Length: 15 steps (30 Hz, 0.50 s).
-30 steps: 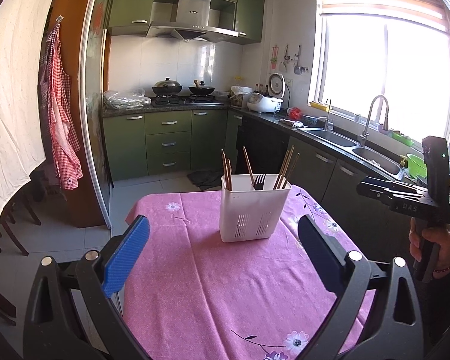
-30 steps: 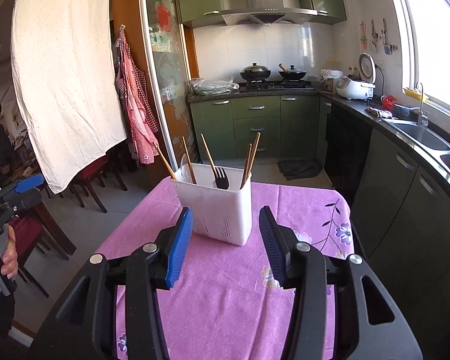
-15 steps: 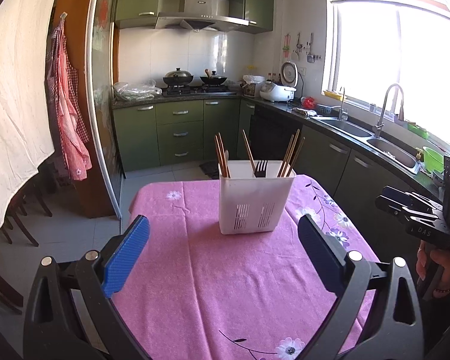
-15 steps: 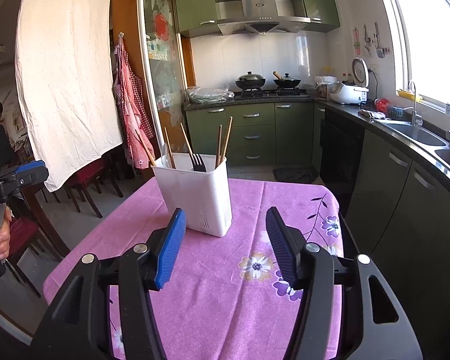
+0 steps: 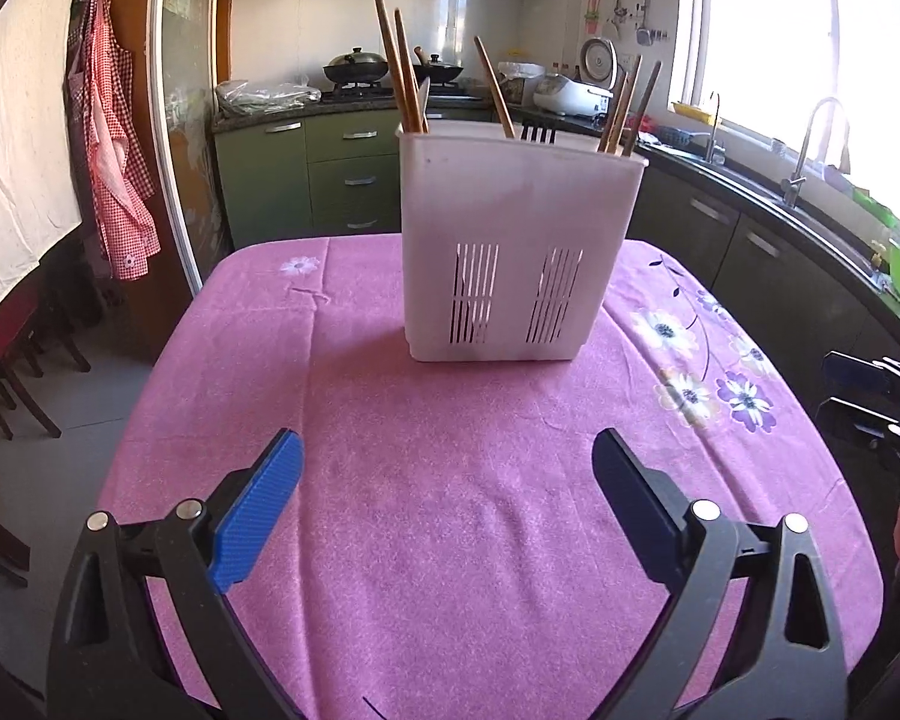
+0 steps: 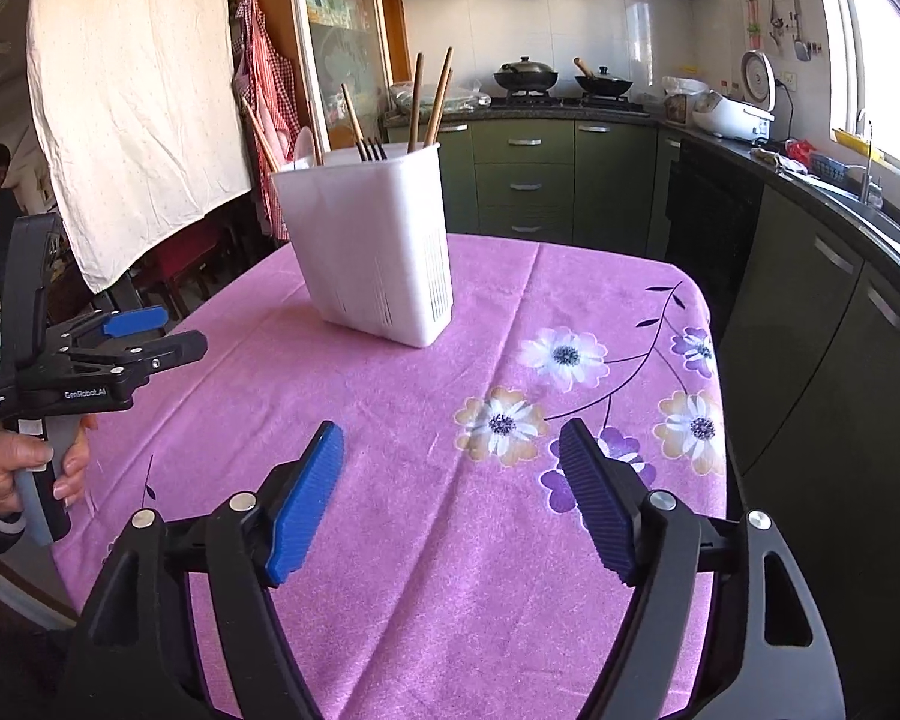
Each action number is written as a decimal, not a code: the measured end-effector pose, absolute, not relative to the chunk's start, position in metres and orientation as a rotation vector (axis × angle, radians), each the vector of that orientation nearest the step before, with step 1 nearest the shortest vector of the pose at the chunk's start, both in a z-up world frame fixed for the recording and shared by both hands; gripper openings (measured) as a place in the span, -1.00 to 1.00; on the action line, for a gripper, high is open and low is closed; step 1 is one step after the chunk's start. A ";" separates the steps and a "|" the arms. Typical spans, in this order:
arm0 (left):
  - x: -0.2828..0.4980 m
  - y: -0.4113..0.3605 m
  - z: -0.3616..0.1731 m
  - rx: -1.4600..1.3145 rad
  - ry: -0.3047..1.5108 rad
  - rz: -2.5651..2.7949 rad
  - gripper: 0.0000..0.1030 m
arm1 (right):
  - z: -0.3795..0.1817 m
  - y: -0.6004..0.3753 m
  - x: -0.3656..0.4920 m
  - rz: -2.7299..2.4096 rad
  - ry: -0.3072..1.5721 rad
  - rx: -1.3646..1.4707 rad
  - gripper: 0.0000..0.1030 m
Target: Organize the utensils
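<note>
Both my claws stand wide and empty, the right gripper [image 6: 450, 498] having just been opening, the left gripper [image 5: 444, 516] short of the white holder [image 5: 519, 246] mid-cloth, so I aim high for the chopsticks [image 5: 397, 69] above its rim.

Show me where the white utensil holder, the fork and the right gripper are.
white utensil holder [image 5: 510, 198]: left wrist view, front wall.
fork [image 5: 537, 132]: left wrist view, tines above the rim.
right gripper [image 6: 450, 504]: right wrist view, midway between open fingertips.
</note>
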<state>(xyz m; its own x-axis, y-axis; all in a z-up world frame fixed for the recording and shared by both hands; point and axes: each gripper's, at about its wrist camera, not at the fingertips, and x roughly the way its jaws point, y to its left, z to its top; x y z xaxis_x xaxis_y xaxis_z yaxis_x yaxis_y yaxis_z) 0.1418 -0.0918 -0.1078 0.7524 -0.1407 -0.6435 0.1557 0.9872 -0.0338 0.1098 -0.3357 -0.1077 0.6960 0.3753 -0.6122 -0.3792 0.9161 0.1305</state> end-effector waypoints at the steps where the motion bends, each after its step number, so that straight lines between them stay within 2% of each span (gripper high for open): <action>1: 0.145 -0.092 -0.111 0.021 0.709 -0.162 0.79 | -0.111 -0.335 0.114 0.435 0.693 0.002 0.43; 10: 0.165 -0.094 -0.137 0.037 0.769 -0.119 0.79 | -0.136 -0.324 0.151 0.443 0.745 -0.009 0.47; 15: 0.172 -0.088 -0.148 0.015 0.796 -0.080 0.79 | -0.151 -0.324 0.170 0.456 0.789 0.010 0.59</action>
